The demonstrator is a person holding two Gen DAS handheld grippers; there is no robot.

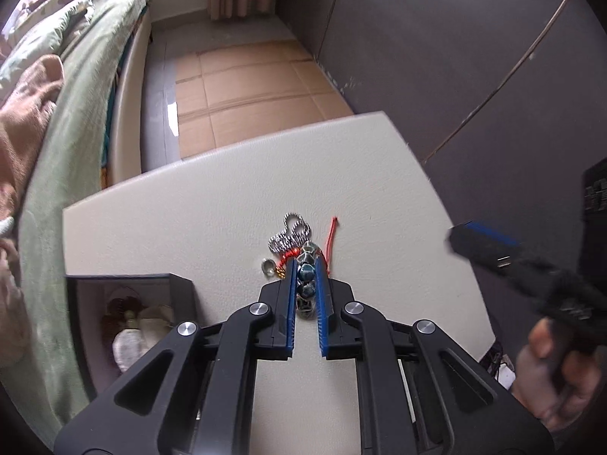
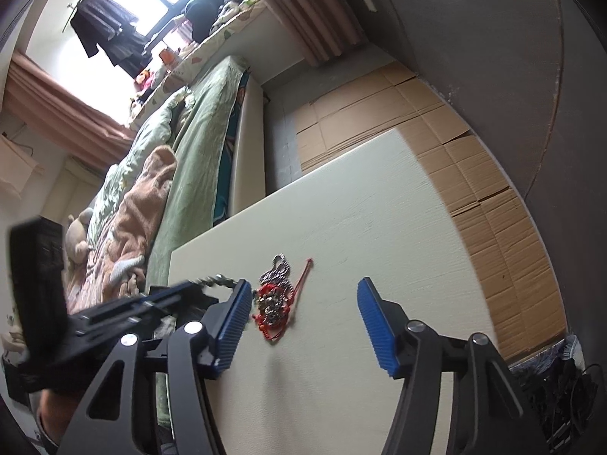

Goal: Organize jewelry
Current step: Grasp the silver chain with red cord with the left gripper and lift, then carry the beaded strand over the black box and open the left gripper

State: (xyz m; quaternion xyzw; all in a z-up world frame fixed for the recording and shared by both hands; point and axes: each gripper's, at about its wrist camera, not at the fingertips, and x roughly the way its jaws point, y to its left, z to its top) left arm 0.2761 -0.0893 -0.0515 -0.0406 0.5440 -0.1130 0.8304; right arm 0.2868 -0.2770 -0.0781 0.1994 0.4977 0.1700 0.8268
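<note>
Your left tool is clenched on the string of dark blue-green faceted beads, right at the near side of the tangled jewelry pile on the white counter. Your right tool hangs released, near the pile. The risk: red cord and black-and-white braided chain look snagged with the beads, so lifting toward the open black box left of the pile could drag everything.

Green-quilted bed beside flattened cardboard on the floor.
</note>
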